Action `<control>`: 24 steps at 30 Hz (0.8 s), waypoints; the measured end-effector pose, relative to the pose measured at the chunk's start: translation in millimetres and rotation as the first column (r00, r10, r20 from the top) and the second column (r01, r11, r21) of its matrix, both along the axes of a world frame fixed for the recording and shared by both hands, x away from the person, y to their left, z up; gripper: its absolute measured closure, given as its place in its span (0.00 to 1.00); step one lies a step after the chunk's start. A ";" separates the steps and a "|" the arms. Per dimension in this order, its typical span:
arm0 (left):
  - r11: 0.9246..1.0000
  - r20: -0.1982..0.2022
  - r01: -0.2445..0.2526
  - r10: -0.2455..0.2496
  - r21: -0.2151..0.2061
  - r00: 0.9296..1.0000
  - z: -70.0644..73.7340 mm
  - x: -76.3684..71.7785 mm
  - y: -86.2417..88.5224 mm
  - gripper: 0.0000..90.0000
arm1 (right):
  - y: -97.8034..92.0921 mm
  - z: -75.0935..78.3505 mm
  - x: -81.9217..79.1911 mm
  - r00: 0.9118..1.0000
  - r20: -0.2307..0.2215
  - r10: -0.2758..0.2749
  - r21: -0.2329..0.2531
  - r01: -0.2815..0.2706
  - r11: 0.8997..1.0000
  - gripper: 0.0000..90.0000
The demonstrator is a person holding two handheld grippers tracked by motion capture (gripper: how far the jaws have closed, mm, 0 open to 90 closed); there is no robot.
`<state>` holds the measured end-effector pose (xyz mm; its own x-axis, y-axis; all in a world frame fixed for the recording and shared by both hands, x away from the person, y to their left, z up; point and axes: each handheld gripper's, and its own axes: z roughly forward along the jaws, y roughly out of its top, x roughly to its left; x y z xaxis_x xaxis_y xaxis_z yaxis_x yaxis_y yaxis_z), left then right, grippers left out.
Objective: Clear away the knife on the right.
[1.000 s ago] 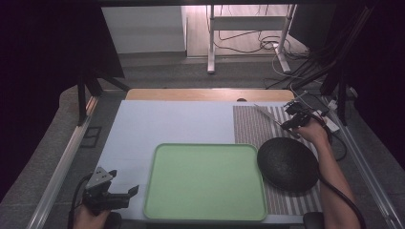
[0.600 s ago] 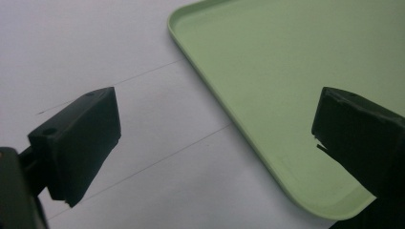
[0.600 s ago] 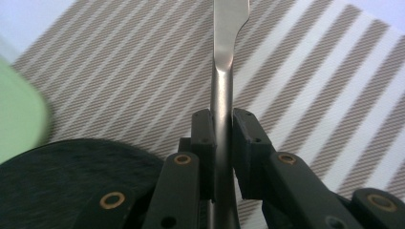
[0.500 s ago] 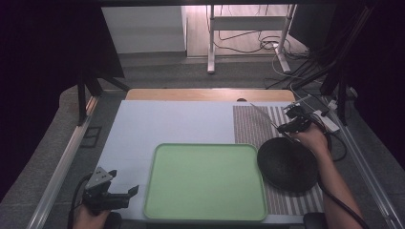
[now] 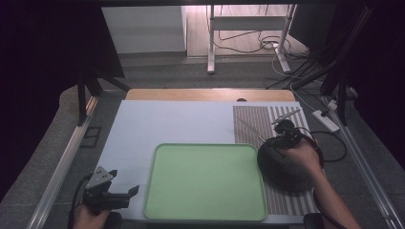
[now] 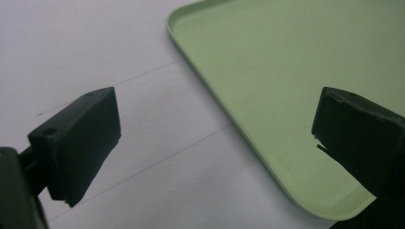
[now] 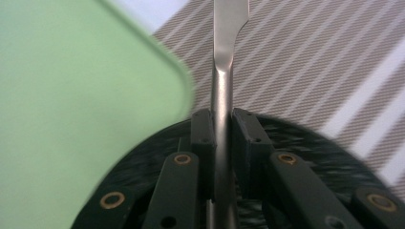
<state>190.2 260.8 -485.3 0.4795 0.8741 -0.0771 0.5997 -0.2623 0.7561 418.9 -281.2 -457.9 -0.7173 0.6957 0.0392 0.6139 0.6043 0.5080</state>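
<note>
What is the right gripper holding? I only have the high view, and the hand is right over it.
Observer: A metal knife. The right gripper has its jaws shut on the handle, and the blade runs straight out ahead of them.
Operator: What's under the knife?
Observer: The dark round plate lies under the jaws, and the blade reaches out over the striped placemat.
Operator: And the left gripper, open or shut?
Observer: Open. The left gripper has its jaws wide apart with nothing between them, over the white table surface at the near left corner of the green tray.
</note>
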 end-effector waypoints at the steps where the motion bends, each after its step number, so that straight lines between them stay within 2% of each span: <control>1: 1.000 0.000 0.000 0.000 0.001 1.000 0.0 0.0 -0.1 0.04 | 2.0 0.0 -3.5 1.000 0.000 0.008 -0.001 -0.008 1.000 0.89; 9: 1.000 0.000 0.003 -0.003 0.007 1.000 0.2 0.1 -0.7 0.04 | 25.6 -0.9 -38.9 0.998 -0.010 0.067 0.002 -0.067 0.998 0.89; 16: 1.000 0.000 0.005 -0.005 0.009 1.000 0.2 0.3 -0.9 0.04 | 47.8 -2.7 -68.0 0.990 0.008 0.140 0.008 -0.140 0.990 0.89; 24: 1.000 0.000 0.006 -0.006 0.012 1.000 0.3 0.4 -1.2 0.04 | 67.0 -12.1 -95.0 0.985 -0.030 0.168 0.001 -0.168 0.986 0.89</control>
<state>190.5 259.6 -485.1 0.4849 0.8720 -0.0666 0.5981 -0.2751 0.7527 323.9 -214.2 -470.0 -0.8226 0.5653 0.0615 0.5184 0.7012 0.4894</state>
